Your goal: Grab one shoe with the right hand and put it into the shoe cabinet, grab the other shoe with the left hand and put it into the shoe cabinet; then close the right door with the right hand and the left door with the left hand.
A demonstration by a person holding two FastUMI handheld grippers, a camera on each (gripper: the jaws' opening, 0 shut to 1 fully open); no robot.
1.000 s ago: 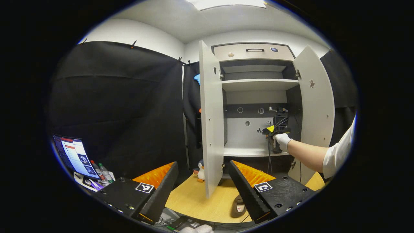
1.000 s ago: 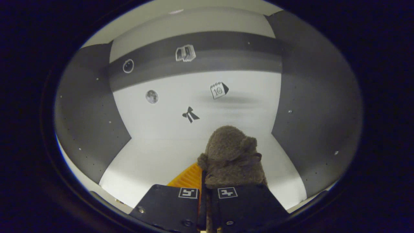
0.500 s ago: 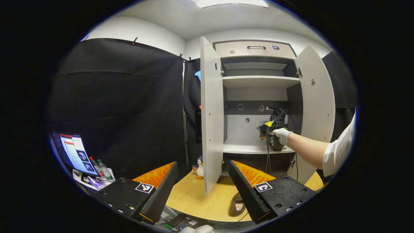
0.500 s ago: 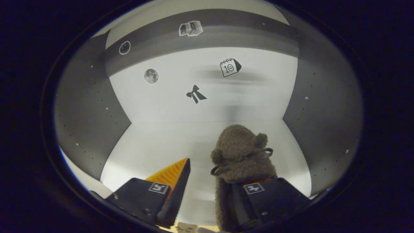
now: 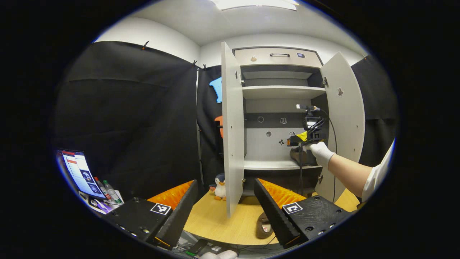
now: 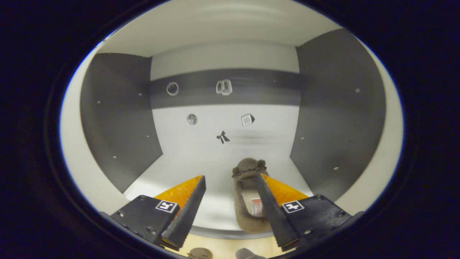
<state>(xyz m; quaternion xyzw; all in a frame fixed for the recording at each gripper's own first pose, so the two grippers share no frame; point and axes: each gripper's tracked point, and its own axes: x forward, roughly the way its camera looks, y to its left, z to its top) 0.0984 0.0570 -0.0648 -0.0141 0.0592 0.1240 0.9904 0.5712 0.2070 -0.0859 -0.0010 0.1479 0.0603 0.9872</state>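
Pulled back since a moment ago, the right gripper (image 6: 230, 192) is now sitting at the front edge of the shoe cabinet (image 5: 284, 91), fingers spread wide and holding nothing. Both cabinet doors are standing open. One brown shoe (image 6: 247, 201) is lying released on the cabinet shelf (image 6: 187, 172). The left gripper (image 5: 225, 201) is hanging wide open and empty above the other shoe (image 5: 264, 226), which is lying on the wooden table (image 5: 215, 219).

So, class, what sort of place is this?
Probably a staged recording booth, not a home: black cloth walls, a pale shoe cabinet with both doors open on a wooden tabletop, and a lit laptop screen nearby.
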